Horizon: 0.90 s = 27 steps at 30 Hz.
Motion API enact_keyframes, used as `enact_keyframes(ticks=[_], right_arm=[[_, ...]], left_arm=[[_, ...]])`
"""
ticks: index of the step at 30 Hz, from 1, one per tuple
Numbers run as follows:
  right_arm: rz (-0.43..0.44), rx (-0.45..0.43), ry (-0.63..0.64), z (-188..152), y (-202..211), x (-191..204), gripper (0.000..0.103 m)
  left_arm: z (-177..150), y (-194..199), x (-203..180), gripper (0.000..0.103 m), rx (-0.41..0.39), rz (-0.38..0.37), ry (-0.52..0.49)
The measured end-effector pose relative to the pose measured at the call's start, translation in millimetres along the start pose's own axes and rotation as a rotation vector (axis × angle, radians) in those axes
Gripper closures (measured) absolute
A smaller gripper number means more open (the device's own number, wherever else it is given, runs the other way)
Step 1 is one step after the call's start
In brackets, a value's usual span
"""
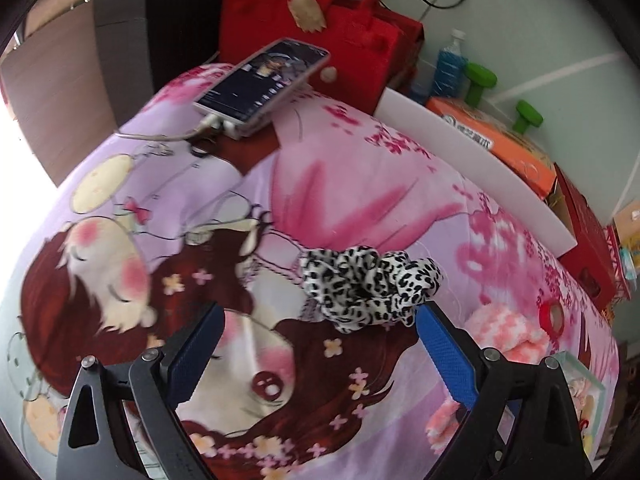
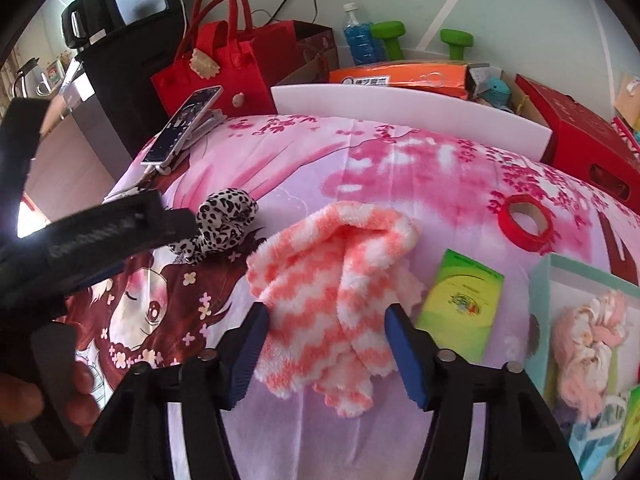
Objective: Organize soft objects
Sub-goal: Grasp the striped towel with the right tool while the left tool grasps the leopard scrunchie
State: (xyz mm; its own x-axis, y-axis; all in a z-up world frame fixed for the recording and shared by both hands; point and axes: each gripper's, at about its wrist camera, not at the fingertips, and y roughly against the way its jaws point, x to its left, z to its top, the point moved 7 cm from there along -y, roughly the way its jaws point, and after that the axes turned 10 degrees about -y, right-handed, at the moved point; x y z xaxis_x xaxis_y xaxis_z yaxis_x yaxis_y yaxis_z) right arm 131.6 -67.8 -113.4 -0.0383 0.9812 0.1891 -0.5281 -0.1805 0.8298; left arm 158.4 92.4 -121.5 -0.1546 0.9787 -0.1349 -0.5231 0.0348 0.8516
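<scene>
The left gripper [image 1: 320, 344] is held wide open just short of the leopard-print scrunchie [image 1: 370, 286] — no contact is seen. The right gripper [image 2: 326, 344] is parted around the pink-and-white fluffy cloth [image 2: 332, 292]; its pads are not seen pressing. Clear pink bedsheet [image 2: 400, 168] lies beyond, up to the white board [image 2: 400, 104].

I see my blue gripper pads [image 2: 248, 356], a fuzzy cloth [image 2: 332, 292] with pink and white zigzags, a scrunchie [image 1: 368, 288] with black and white spots, a pink and purple cartoon sheet [image 1: 360, 184], a red bag [image 1: 320, 40] and green weights [image 2: 456, 42]
</scene>
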Motion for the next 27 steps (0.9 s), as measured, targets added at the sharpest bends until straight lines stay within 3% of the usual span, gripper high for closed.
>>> enact_keyframes(ticks=[4,12,15,17,20,27], right_arm=[[0.004,0.022,0.011,-2.1,-9.8,1.3,0.051],[0.033,0.049,-0.014,-1.7,-23.3,-5.5,0.058],[0.044,0.049,-0.025,-1.1,-23.3,-7.4,0.065],[0.052,0.046,-0.035,0.0,-21.2,-9.8,0.073],[0.072,0.044,-0.055,1.6,-18.4,-12.8,0.083],[0.123,0.036,-0.094,6.1,-8.4,-17.2,0.087]], left_arm=[[0.3,-16.0,-1.1,0.009,0.016,-0.015,0.01],[8.7,-26.3,-8.6,0.031,0.008,-0.071,0.004],[7.9,-29.6,-16.4,0.046,0.021,-0.096,-0.014],[7.4,-30.2,-22.7,0.065,0.028,-0.122,-0.028],[7.3,-28.1,-27.3,0.078,0.035,-0.136,-0.03],[11.3,-11.7,-29.1,0.083,0.024,-0.134,-0.02]])
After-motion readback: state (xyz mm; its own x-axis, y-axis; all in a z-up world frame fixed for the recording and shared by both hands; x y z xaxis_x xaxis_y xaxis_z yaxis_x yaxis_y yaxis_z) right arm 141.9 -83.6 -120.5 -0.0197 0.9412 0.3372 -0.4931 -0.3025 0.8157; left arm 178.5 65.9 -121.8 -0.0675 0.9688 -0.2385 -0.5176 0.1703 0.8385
